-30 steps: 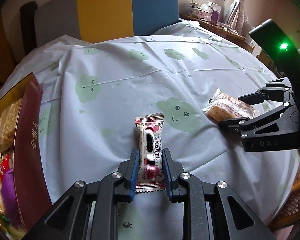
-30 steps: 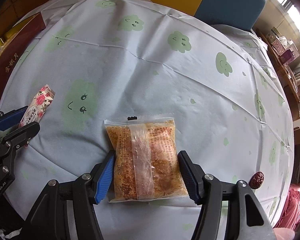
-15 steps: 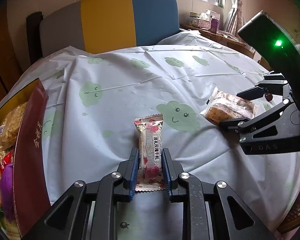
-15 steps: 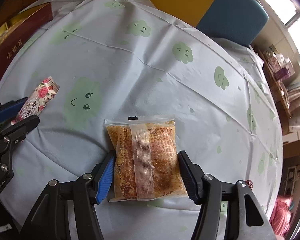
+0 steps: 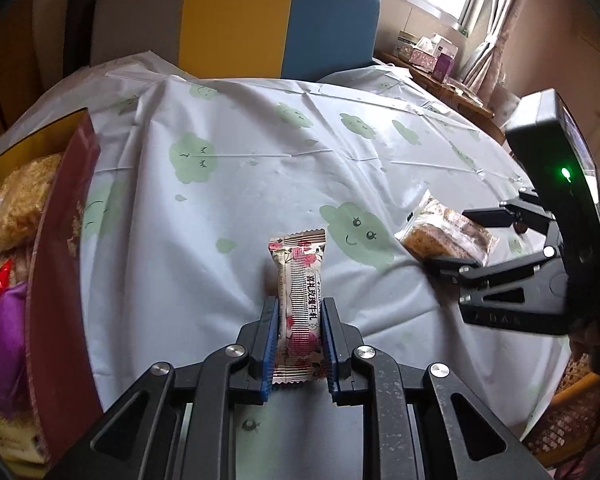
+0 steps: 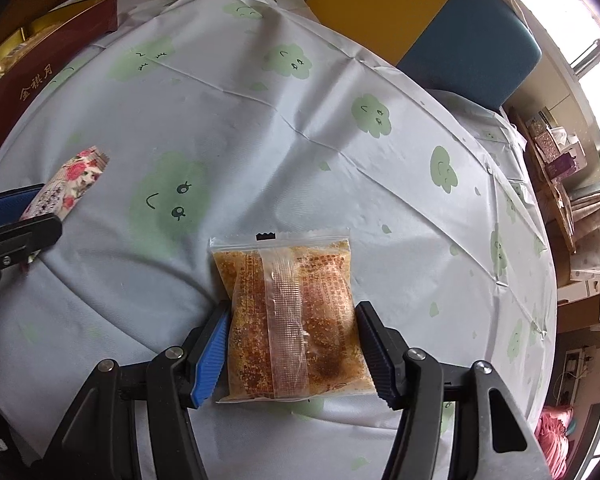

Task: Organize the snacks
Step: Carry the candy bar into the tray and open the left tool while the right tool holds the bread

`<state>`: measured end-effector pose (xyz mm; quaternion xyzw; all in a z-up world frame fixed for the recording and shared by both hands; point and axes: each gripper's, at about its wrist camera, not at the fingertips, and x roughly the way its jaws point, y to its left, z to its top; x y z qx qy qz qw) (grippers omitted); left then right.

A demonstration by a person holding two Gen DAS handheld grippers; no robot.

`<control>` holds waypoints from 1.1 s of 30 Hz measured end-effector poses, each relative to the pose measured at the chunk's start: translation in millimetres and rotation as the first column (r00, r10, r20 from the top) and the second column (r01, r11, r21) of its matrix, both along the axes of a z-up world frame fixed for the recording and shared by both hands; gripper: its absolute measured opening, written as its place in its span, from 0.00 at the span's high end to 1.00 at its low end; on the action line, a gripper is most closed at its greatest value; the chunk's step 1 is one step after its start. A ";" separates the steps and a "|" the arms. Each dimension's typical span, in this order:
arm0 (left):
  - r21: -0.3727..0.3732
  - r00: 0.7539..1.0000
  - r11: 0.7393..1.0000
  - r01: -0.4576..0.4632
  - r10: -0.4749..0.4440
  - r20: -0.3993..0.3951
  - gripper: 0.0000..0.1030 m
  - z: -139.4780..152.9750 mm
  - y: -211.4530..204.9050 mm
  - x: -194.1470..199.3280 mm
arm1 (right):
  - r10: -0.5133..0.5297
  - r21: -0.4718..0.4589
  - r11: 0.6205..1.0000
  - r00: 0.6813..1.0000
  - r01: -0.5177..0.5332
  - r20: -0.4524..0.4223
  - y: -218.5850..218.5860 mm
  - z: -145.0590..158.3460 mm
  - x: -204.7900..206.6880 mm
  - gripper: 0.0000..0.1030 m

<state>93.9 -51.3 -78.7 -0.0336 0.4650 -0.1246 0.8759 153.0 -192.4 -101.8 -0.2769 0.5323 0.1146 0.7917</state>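
A pink floral snack bar (image 5: 302,280) sits between the blue pads of my left gripper (image 5: 298,308). The jaws are closing on its sides, and its far end tilts up off the cloth. From the right wrist view the same bar (image 6: 72,184) sticks out of the left gripper (image 6: 20,216) at the left edge. My right gripper (image 6: 292,308) is shut on a clear packet of orange-brown crisp (image 6: 284,272), one pad pressing on each long side. The left wrist view shows that packet (image 5: 440,232) raised a little in the right gripper (image 5: 450,240).
A maroon gift box (image 5: 60,248) with several snack bags inside lies open at the table's left edge. The round table wears a white cloth with green clouds (image 5: 240,160). A grey, yellow and blue chair (image 5: 236,28) stands behind it. A side shelf (image 6: 552,148) holds small boxes.
The left jaws have narrowed onto the bar, and the bar's far end has come up off the cloth. Both cameras have rolled slightly. The packet stays in the right grip.
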 end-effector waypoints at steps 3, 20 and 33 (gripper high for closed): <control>0.051 1.000 0.999 -0.003 0.001 0.030 0.80 8.3 -2.3 -9.5 | -0.018 0.016 1.000 1.000 0.018 -0.014 -2.1 0.4 0.7 0.40; 0.174 0.960 0.962 -0.210 0.169 0.224 0.80 81.6 40.6 -40.3 | -0.002 0.012 1.000 1.000 0.002 0.025 -3.1 0.5 -3.7 0.40; 0.168 0.918 0.920 -0.355 0.309 0.250 0.80 87.1 95.5 -58.6 | -0.004 0.018 1.000 1.000 0.003 0.025 -4.9 0.6 -2.3 0.40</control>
